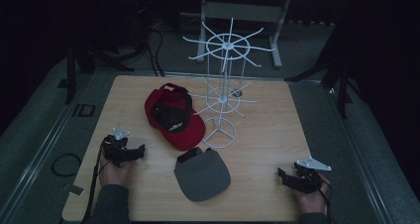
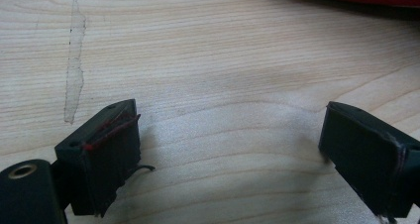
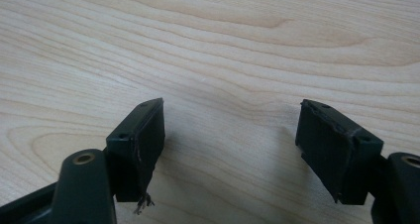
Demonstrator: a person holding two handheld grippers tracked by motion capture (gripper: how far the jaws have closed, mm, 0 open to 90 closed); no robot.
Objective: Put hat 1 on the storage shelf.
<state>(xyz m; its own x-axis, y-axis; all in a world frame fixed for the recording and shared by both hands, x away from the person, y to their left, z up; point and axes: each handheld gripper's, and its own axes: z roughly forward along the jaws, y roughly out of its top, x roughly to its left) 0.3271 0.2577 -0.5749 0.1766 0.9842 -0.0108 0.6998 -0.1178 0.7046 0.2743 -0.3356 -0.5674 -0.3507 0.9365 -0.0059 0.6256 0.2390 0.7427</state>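
While held low over the wooden table, left tool and right tool both spread apart, empty.

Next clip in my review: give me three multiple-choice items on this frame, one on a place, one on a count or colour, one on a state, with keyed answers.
1. Where does the red baseball cap lie relative to the white wire display rack?
A. To its left
B. Hung on it
C. To its right

2. How many pieces of headwear lie on the light wooden table?
A. One
B. Two
C. Four

3. How do the left gripper jaws stand?
A. Shut on the cap
B. Shut on nothing
C. Open over bare wood

Answers:
1. A, the high view shows the cap on the table left of the rack.
2. B, the red cap and the grey sun visor.
3. C, its view shows wood grain between parted jaws.
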